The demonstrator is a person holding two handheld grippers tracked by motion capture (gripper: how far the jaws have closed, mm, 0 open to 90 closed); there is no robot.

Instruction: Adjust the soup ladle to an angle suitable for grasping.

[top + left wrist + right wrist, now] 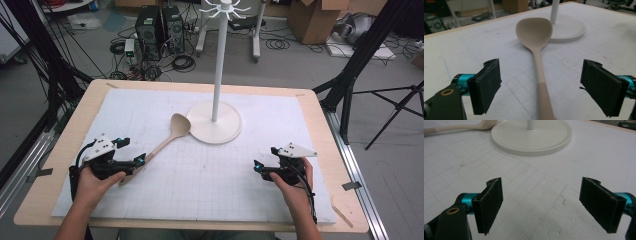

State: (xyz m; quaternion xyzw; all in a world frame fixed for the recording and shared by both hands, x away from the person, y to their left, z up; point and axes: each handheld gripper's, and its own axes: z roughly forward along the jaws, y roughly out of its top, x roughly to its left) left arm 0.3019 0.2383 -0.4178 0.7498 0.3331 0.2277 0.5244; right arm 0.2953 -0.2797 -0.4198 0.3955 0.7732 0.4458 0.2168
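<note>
Nearest the camera, the left gripper (141, 160) is held low at the near left of the mat (210, 195), its jaws spread wide on either side of the spoon (539, 67) handle, with clear space on both sides. Whether the handle is touched by anything cannot quite be told from above. The right gripper (256, 166) is held at the near right, jaws likewise spread, nothing between them. The spoon is laid flat, bowl up, angled away toward the stand (215, 122). Its bowl is seen just beside the stand's round base, apparently touching the rim.
</note>
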